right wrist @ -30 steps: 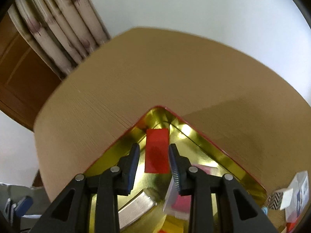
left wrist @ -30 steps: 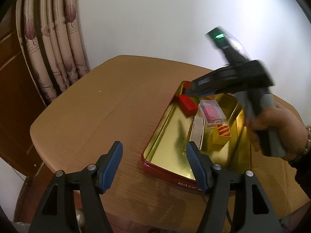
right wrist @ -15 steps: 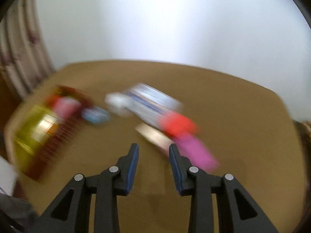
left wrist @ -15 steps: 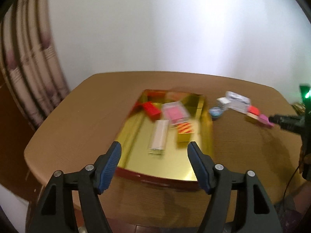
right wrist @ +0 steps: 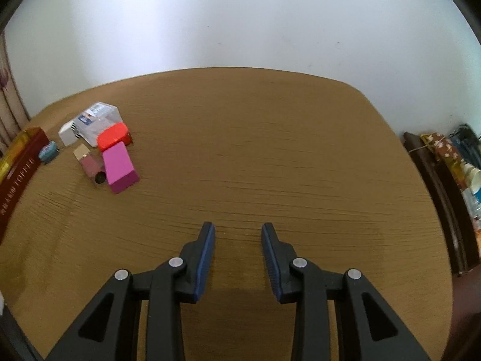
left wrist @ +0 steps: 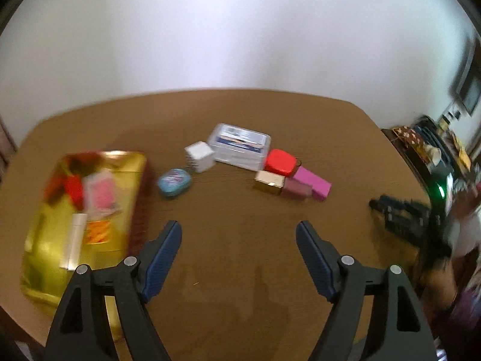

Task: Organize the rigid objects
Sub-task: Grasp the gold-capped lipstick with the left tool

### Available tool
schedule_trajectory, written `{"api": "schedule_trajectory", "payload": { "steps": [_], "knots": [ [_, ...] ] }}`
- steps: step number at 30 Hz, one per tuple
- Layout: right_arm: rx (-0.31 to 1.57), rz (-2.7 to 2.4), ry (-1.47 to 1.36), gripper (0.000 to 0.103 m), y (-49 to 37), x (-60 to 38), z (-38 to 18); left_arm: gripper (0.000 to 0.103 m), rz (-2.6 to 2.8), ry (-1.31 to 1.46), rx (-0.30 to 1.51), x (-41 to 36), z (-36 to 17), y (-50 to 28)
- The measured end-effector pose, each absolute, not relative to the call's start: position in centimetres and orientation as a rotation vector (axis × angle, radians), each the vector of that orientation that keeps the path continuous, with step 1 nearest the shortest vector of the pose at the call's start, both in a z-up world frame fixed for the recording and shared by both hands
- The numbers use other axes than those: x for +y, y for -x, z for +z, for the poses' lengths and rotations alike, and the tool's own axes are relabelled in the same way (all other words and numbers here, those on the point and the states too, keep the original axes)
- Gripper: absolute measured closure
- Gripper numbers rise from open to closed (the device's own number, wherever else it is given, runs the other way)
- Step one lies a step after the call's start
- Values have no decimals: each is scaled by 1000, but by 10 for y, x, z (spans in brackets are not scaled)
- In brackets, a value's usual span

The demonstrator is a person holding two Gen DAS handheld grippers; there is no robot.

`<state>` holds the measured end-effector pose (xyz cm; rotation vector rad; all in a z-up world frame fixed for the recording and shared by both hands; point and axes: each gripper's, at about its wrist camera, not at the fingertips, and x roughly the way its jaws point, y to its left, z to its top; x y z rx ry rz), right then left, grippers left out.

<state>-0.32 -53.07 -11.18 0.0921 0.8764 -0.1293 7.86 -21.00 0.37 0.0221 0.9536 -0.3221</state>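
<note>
your left gripper (left wrist: 239,249) has just been opening its jaws and nothing sits between the blue pads, only bare table (left wrist: 240,285) beneath them, which reads as getting ready for the next pick rather than carrying anything. straight ahead of it, well beyond the fingertips, lie the loose pieces that are left to sort: a blue oval tin (left wrist: 174,181) ahead and slightly left, a white cube (left wrist: 200,155) behind that, a clear plastic case (left wrist: 240,146) farther back, and ahead to the right a red rounded box (left wrist: 280,162) resting against a gold box (left wrist: 268,182), a mauve box (left wrist: 296,189) and a pink block (left wrist: 314,183). they sit packed together, so you would likely need a clean approach on one edge. off to the left of the gripper is the gold tray (left wrist: 45,258), already holding several pieces, blurred here; that looks like the destination. your right gripper (right wrist: 237,242) stands at its narrowest, a small gap showing between the pads and nothing in it, over bare wood. from it the same cluster lies far up to the left, the pink block nearest, the tray's red side (right wrist: 18,171) beyond at the left edge. it appears parked clear so the left can work.
</note>
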Motion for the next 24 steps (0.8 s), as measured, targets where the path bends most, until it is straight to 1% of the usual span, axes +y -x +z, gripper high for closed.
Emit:
{"api": "schedule_trajectory", "payload": {
  "steps": [4, 6, 13, 15, 18, 24],
  "knots": [
    [866, -68, -86, 69, 6, -519, -113, 29, -253, 64, 1026, -239, -8, -116],
    [856, -33, -93, 68, 6, -518, -112, 30, -233, 139, 1092, -247, -17, -135],
    [792, 32, -160, 68, 19, -528, -103, 31, -114, 334, 1238, -255, -51, -168],
    [785, 46, -165, 68, 21, -530, -102, 31, -86, 338, 1258, -258, -57, -171],
    [769, 61, -167, 68, 25, -530, -98, 35, -50, 329, 1279, -263, -63, -174],
    [746, 91, -190, 68, 34, -537, -92, 36, -29, 334, 1298, -271, -70, -177]
  ]
}}
